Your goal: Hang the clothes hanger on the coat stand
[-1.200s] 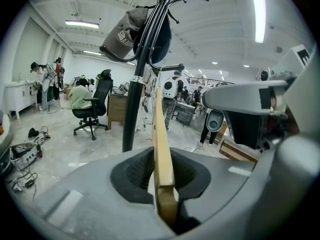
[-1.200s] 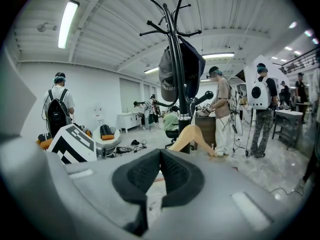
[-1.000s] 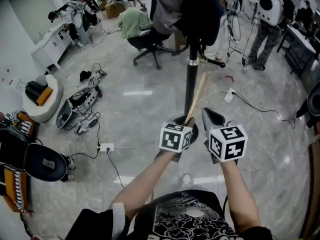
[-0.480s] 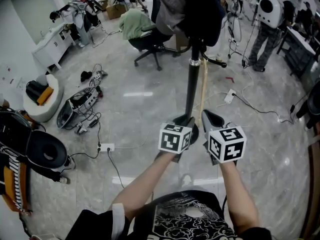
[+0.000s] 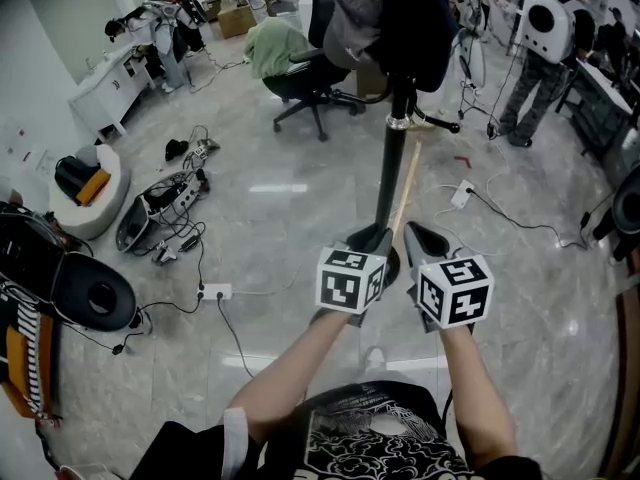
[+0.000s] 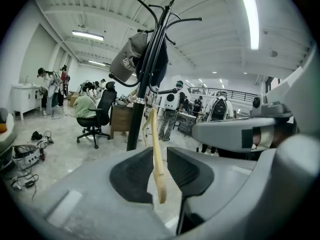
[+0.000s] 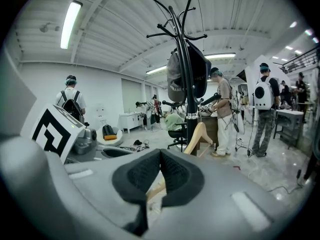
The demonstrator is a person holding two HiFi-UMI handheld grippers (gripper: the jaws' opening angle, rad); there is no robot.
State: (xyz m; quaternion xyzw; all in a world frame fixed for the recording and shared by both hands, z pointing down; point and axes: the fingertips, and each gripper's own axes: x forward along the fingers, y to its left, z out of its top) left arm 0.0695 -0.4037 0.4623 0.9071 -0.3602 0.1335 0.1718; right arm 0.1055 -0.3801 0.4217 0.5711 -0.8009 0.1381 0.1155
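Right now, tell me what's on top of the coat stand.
A gray cap and a dark garment hang on the coat stand; upper hooks are bare. The hooks carrying them are covered.

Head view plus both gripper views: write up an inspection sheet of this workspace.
Surface: glossy grey floor; no table seen.
Job's things: wooden hanger not yet hung; coat stand already carries dark garments and a cap.
Clutter: gear lying on the floor at left.
Grippers: left tool closed on the hanger's arm; right tool shut, wood showing just past it, contact unclear.
Cables: power strip and loose cords on the floor.
Surroundings: office chair; person with a white backpack.
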